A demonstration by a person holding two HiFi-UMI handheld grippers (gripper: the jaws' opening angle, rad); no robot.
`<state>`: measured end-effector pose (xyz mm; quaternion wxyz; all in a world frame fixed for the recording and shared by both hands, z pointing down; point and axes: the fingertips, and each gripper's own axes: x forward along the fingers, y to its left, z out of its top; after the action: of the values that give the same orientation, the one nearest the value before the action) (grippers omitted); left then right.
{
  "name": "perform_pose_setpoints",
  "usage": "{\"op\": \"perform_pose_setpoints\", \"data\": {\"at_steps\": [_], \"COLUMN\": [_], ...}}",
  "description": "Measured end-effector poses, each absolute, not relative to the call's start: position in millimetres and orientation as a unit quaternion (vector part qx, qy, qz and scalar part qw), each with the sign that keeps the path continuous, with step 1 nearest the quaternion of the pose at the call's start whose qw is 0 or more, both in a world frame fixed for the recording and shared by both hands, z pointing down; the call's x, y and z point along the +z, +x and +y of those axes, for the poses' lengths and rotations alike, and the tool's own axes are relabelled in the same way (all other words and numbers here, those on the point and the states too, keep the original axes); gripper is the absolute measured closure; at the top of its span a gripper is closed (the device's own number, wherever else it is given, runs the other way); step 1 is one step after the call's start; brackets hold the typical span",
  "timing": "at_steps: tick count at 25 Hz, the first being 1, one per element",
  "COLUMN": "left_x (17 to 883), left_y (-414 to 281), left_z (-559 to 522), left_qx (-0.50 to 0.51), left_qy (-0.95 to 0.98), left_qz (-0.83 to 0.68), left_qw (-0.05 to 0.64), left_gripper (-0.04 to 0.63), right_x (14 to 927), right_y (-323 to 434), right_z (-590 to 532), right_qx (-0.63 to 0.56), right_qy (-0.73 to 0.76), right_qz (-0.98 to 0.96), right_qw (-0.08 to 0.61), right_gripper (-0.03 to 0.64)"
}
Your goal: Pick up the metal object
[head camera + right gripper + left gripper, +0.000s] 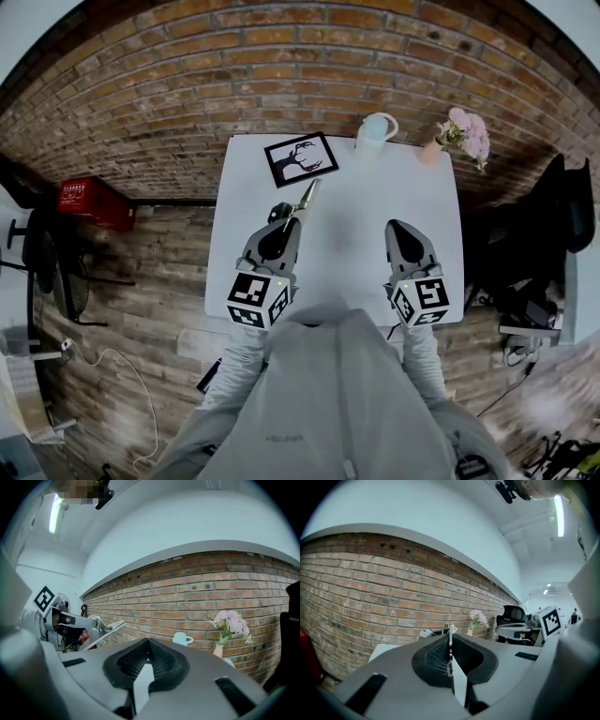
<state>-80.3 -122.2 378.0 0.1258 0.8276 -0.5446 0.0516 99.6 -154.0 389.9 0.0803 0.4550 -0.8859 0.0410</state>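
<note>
Left tool (pixel 295 217): you clamp the metal object (pixel 309 194), held above the counter (pixel 422 187).
Right tool (pixel 398 226): closed, empty.

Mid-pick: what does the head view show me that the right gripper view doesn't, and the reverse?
Head view only: the white table top, the framed deer picture lying on it, and the wood floor.
Right gripper view only: the ceiling light, and a close look at the right gripper, jaws together on nothing.
Both: the left gripper shut on the metal object, the pale blue mug, the pink flowers and the brick wall.
</note>
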Motion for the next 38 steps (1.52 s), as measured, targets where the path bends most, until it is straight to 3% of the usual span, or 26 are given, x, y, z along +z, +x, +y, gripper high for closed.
{"op": "perform_pose_setpoints", "data": {"at_steps": [7, 38], "left_x": [379, 408], "left_y": [-100, -95], "left_z": [-107, -137], "left_qx": [0.068, 0.081], "left_qy": [0.811, 0.813], "left_qz": [-0.572, -0.557], "left_qw": [0.103, 0.145], "left_gripper": [0.571, 0.571], "right_x": [387, 399], "right_y": [100, 112], "right_z": [-149, -161], "right_qx": [0.032, 0.041], "right_qy": [0.453, 0.469], "right_qz": [-0.886, -0.876], "right_qw": [0.088, 0.107], "right_gripper": [0.594, 0.594]}}
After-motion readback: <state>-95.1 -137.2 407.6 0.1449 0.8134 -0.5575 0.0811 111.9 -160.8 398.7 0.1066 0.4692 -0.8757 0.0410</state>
